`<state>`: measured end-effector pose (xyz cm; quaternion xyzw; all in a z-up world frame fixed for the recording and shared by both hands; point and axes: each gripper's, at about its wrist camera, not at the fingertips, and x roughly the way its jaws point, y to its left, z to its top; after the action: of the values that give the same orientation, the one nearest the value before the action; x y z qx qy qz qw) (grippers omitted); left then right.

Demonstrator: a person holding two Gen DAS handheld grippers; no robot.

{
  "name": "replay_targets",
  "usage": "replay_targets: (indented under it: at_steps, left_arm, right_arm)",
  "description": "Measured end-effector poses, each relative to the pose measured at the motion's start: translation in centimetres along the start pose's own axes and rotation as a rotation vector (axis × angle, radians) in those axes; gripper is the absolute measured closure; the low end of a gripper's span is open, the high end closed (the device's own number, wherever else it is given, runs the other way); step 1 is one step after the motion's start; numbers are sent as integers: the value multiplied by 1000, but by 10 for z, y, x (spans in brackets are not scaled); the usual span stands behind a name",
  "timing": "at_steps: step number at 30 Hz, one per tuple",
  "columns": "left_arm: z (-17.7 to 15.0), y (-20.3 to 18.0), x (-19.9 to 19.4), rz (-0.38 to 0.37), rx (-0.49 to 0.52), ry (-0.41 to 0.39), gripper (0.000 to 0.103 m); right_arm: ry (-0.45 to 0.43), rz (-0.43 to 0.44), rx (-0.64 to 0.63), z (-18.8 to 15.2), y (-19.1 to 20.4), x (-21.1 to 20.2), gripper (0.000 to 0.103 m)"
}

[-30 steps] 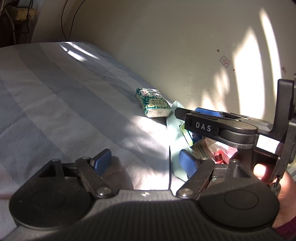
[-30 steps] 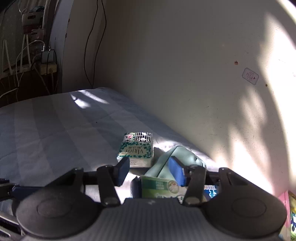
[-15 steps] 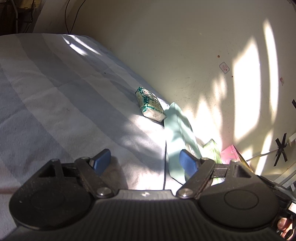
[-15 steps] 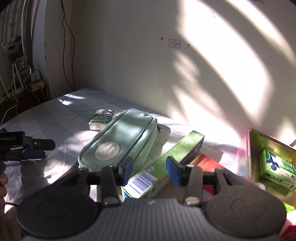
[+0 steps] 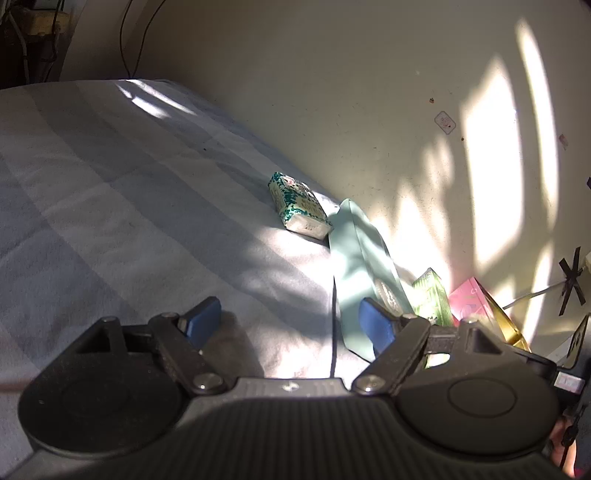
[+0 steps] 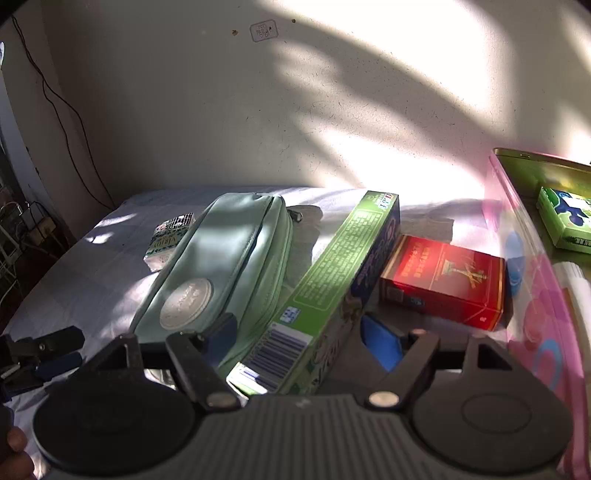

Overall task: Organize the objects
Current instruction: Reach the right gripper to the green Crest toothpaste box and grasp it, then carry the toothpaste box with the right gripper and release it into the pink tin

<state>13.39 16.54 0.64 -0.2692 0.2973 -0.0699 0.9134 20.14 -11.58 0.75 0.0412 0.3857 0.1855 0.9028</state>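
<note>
Right gripper (image 6: 299, 339) opening wide around near end of green toothpaste box (image 6: 332, 288), long axis running far-right; left gripper (image 5: 291, 321) wide, empty.

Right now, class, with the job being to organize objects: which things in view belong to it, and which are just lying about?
Belong to the job:
- mint pouch
- green toothpaste box, between the opening right tool pads, untouched
- red box
- tissue pack
- pink tin

Just lying about:
- wall cable
- wall sticker
</note>
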Motion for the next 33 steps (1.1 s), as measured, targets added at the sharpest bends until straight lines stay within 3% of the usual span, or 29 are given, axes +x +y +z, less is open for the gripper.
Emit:
replay_targets:
  at_steps: [1,4,7,10,12,16,19,23,26,29,30,31,33]
  left_arm:
    - [0,-1,0,4,9,-1,20]
    - [-1,-4,0,5,25,-4,20]
    - [-2,-6,-3,-30,32,-19,20]
    - [-4,-13,-6,-109,68,-25,20]
    - [-9,-25,-4,-207,126,10,20]
    - [-26,-56,0,-336,258,108,20]
    - [-40,-80,3,-352,282,189,13]
    - [-66,-117,8,-384,252,291,6]
    - [-81,-150,22,-384,257,365,6]
    - [-94,-175,33,-273,343,398,5]
    - [-99,-180,38,-212,381,397,8]
    - [-102,-181,38,-199,403,362,15]
    - [-102,-183,37,-204,408,365,35]
  right_arm:
    - [2,3,10,-2,-2,2,30]
    - [16,67,63,-7,-16,-4,53]
    - [9,60,45,-16,-24,-30,69]
    - [20,101,19,-36,-33,-59,71]
    - [17,128,35,-55,-43,-80,71]
    - [13,263,218,-96,-76,-112,71]
    - [15,333,329,-118,-99,-126,72]
    - [0,364,356,-134,-105,-134,72]
    - [-17,345,313,-133,-100,-136,72]
    - [-34,326,260,-133,-94,-139,72]
    - [-38,326,252,-134,-93,-139,72]
    - [-44,327,247,-134,-93,-138,72]
    - [-50,332,241,-134,-94,-139,72]
